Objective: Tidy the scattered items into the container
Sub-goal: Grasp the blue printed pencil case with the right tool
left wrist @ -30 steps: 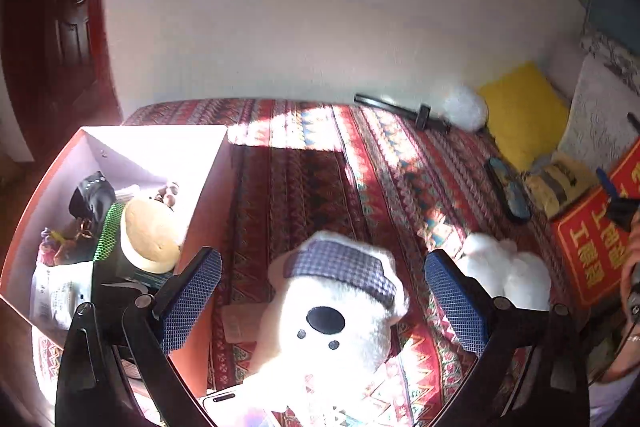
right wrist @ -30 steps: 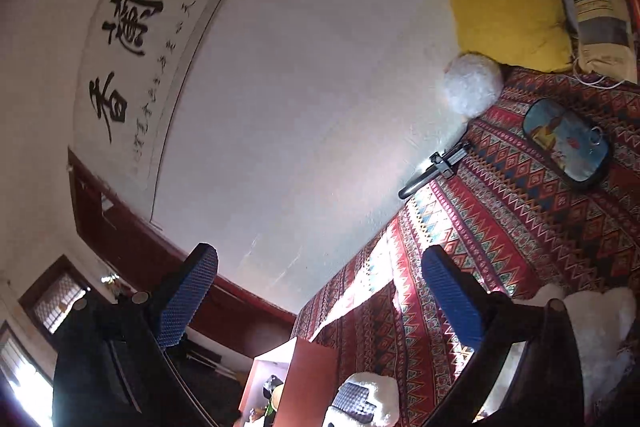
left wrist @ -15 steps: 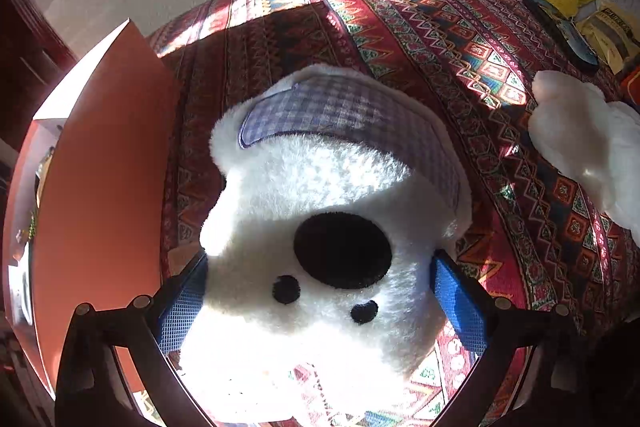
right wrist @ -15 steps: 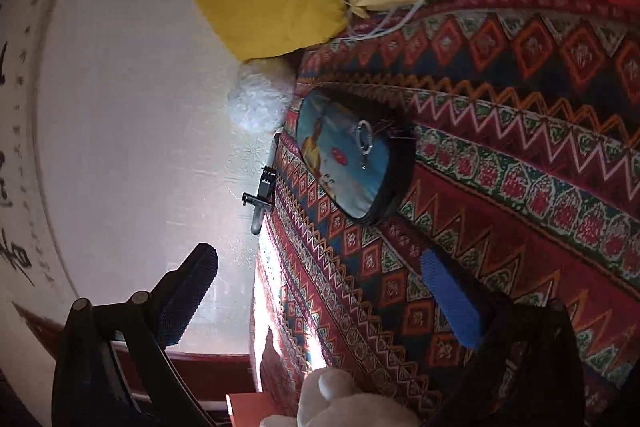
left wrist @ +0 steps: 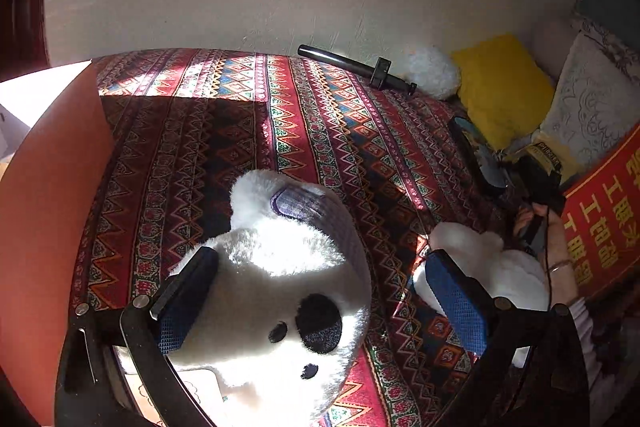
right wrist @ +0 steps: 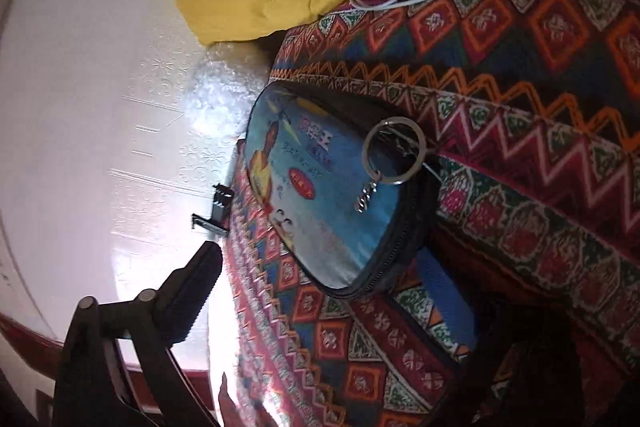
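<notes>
In the left wrist view a white plush bear head (left wrist: 280, 291) with a checked band lies on the patterned bedspread (left wrist: 224, 131). My left gripper (left wrist: 320, 299) is open, its blue pads on either side of the bear; the left pad touches the fur, the right stands apart. The orange box (left wrist: 44, 195) stands at the left. In the right wrist view a blue zip pouch (right wrist: 320, 203) with a key ring lies on the bedspread. My right gripper (right wrist: 332, 291) is open, close over the pouch's near end.
A second white plush (left wrist: 492, 267) lies right of the bear. A black stick (left wrist: 352, 65), a white fluffy ball (left wrist: 430, 71), a yellow cushion (left wrist: 500, 87) and a red banner (left wrist: 600, 219) lie along the wall and right side.
My left gripper pulled back and tilted up, the bear still between its pads. My right gripper moved down close to the blue pouch.
</notes>
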Demonstrator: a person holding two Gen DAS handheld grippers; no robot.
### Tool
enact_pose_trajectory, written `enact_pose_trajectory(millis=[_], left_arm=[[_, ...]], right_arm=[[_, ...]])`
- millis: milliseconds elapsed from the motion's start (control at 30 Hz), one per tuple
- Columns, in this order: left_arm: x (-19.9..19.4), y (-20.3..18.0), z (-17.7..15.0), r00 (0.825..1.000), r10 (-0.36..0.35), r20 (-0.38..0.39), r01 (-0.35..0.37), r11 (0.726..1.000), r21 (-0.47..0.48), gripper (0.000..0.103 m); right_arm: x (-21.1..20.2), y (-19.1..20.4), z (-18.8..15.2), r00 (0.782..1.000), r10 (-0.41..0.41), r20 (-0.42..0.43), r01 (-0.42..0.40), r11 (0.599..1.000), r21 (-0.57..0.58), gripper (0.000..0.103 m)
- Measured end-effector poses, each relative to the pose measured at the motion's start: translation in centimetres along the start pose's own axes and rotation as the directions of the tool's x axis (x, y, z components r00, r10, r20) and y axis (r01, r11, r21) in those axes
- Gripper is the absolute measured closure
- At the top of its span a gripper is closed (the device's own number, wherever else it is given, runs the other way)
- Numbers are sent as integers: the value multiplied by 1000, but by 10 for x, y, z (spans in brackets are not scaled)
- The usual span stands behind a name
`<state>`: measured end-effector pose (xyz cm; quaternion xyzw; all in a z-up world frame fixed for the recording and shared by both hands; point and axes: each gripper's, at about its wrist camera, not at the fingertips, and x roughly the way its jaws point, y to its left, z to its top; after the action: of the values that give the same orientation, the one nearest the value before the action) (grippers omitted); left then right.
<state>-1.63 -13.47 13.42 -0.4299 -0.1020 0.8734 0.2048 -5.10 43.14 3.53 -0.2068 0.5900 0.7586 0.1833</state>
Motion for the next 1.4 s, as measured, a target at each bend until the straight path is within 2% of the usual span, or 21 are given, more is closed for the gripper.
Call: enact_pose_trajectory(millis=[33,67,167,333,367,467,600,700,733,767,800,900,933,1000,1033,1100,1167,1233,1300,1333,1400], left_arm=[[-5,9,3,1000,-27,1,27,998,-56,0],[-10,18,6,999,-50,0,50,993,-105,0],[-28,31,12,997,-77,28,81,981,-177,0],[-48,14,9,997,-40,72,48,992,-114,0],[-48,9,7,996,-56,68,62,993,-102,0],[-44,-4,-1,992,-118,35,120,989,-84,0],[-38,-17,-12,985,-172,-23,169,982,-85,0],[-40,-18,-17,982,-188,-26,184,978,-96,0],[-40,-18,-19,981,-192,-27,189,976,-105,0],[-41,-16,-20,980,-198,-32,194,975,-108,0],[-42,-15,-21,980,-198,-33,194,975,-105,0],[-42,-7,-19,987,-156,-29,153,984,-90,0],[-42,-4,-18,989,-147,-26,144,985,-92,0],[-41,3,-15,991,-135,-17,132,986,-106,0],[-40,8,-14,992,-129,-11,127,985,-117,0],[-38,15,-12,993,-118,-7,116,984,-137,0],[-33,18,-11,994,-105,-17,102,984,-145,0],[-29,18,-11,995,-99,-25,94,985,-145,0],[-27,15,-12,995,-98,-35,93,986,-135,0],[-28,12,-13,995,-97,-34,92,988,-127,0],[-32,8,-14,994,-104,-21,101,988,-119,0]], right_arm=[[2,-4,-1,1000,-19,3,19,1000,-10,68],[10,-19,-1,999,38,-31,-37,999,36,81],[5,-38,5,989,142,-42,-137,984,117,85],[-24,-16,0,973,225,-46,-220,971,95,87],[-29,-8,-4,958,280,-64,-273,957,100,103],[-52,35,-24,905,409,-116,-401,912,90,103],[-94,87,-63,886,440,-144,-446,895,-7,103],[-95,108,-60,970,241,-30,-243,954,-176,91],[-85,108,-51,989,148,0,-145,966,-214,59],[-75,101,-41,999,40,27,-33,973,-227,9],[-60,96,-29,998,-54,37,61,969,-238,0],[1,106,9,961,-276,10,253,864,-435,2],[22,116,12,937,-348,41,310,769,-560,1],[72,136,-1,863,-491,120,389,492,-779,1],[94,138,-6,835,-536,125,385,406,-828,1],[131,130,-12,805,-593,14,296,381,-876,1],[158,116,-17,738,-674,19,297,299,-907,1],[160,117,-18,770,-635,58,294,274,-916,1],[154,112,-16,790,-610,53,311,326,-893,3],[147,110,-16,791,-607,80,346,336,-876,25],[128,113,-19,805,-591,60,348,388,-854,42]])
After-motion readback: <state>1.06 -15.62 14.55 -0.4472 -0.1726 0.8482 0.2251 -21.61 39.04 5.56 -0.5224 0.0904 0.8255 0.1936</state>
